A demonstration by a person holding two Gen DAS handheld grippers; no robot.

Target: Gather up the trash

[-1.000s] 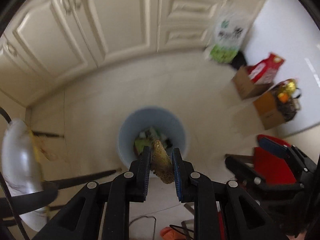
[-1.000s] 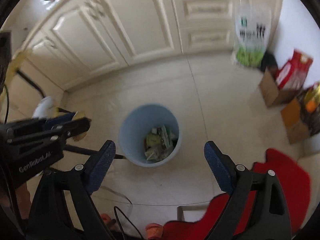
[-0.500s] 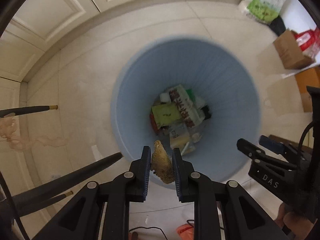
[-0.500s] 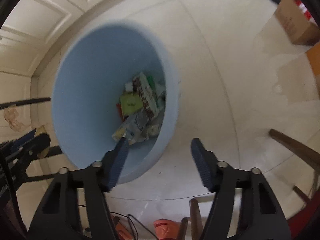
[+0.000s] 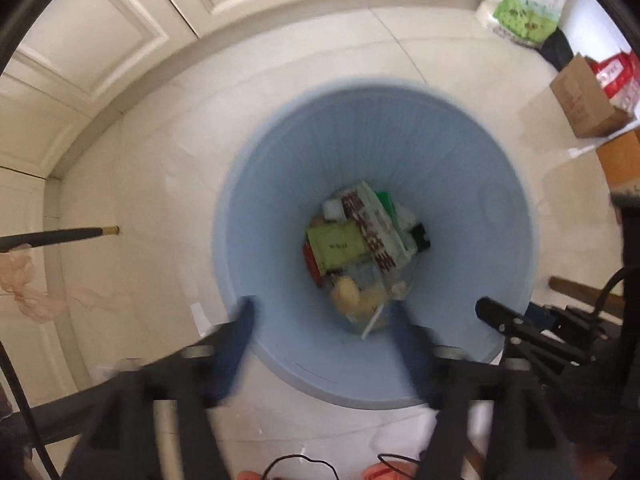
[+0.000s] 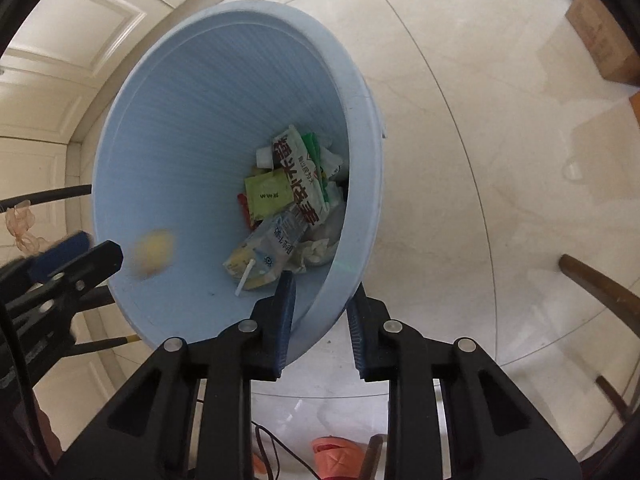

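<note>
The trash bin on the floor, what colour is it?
The trash bin is pale blue with fine ribbing inside, clearest in the right wrist view.

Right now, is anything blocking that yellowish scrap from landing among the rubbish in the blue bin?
Nothing visible. The yellowish scrap is already inside the blue bin, below the open left gripper, with bare wall beneath it.

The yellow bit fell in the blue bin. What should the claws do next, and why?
Probably lift the left claw away: its jaws have just been opening, nothing is between them, and the yellow scrap is already inside the blue bin. The right claw, jaws just closing across the rim, steadies it.
</note>
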